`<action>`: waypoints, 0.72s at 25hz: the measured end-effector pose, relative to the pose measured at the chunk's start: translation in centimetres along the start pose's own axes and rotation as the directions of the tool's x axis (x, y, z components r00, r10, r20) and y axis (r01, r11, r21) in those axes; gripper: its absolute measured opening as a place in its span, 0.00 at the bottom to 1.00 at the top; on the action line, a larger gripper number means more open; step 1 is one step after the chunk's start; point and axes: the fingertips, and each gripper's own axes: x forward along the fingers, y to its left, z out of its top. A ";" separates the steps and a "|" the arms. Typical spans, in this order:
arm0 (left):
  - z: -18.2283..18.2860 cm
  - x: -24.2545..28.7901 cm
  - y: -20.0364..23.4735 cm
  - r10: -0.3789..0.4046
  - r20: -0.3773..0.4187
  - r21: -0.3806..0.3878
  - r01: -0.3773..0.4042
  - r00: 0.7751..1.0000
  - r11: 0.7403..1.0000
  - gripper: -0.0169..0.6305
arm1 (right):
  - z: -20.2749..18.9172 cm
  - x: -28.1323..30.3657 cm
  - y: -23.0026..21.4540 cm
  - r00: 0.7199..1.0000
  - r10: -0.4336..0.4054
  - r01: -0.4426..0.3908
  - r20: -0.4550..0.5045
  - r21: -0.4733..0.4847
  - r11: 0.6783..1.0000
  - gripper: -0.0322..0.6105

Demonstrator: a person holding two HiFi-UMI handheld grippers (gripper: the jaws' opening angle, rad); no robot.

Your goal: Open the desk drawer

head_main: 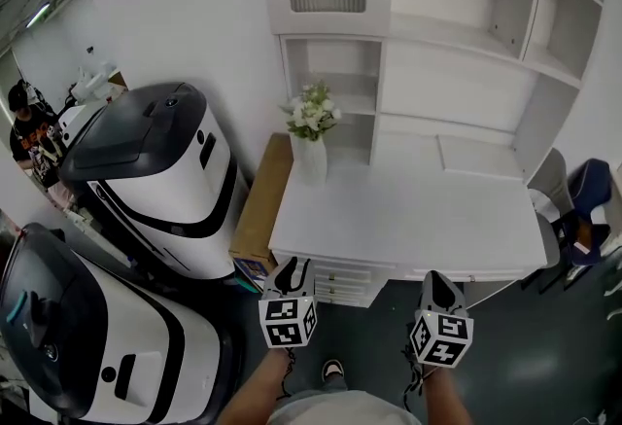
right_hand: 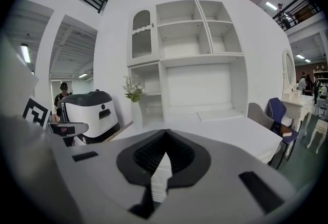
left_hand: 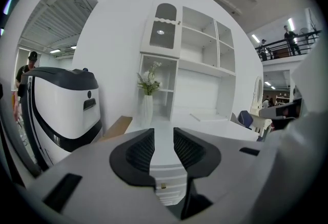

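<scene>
One white desk (head_main: 408, 219) with one attached white shelf unit (head_main: 466, 15) is counted at frame centre. One stack of white drawers (head_main: 340, 282) is counted below the desk's front edge; the number of drawers cannot be resolved. One tall white vase of white flowers (head_main: 311, 160) is counted.

Two large white-and-black rounded machines are counted at the left: the upper machine (head_main: 155, 180) and the lower machine (head_main: 78, 345).

One flat brown cardboard panel (head_main: 262, 199) is counted beside the desk.

Two chairs are counted at the right edge: one grey chair (head_main: 549, 182) and one blue chair (head_main: 591, 190).

Two grippers are counted at the bottom: left gripper (head_main: 292, 267) and right gripper (head_main: 439, 279).

One person (head_main: 29, 136) is counted at the upper left.
</scene>
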 end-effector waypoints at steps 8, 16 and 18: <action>-0.2 4.4 -0.2 -0.018 -0.052 0.011 0.018 0.999 1.000 0.22 | 0.3 3.9 -1.0 0.999 -0.011 0.012 -0.039 0.006 1.000 0.06; 0.3 4.4 -1.6 0.033 -0.049 0.032 -0.031 0.998 0.999 0.23 | 0.1 6.2 -1.2 0.994 0.077 -0.077 -0.078 -0.004 0.997 0.06; 0.0 4.2 -1.7 0.052 -0.057 0.022 -0.051 0.997 0.998 0.22 | 0.1 6.6 -1.0 0.991 0.104 -0.105 -0.086 -0.011 0.994 0.06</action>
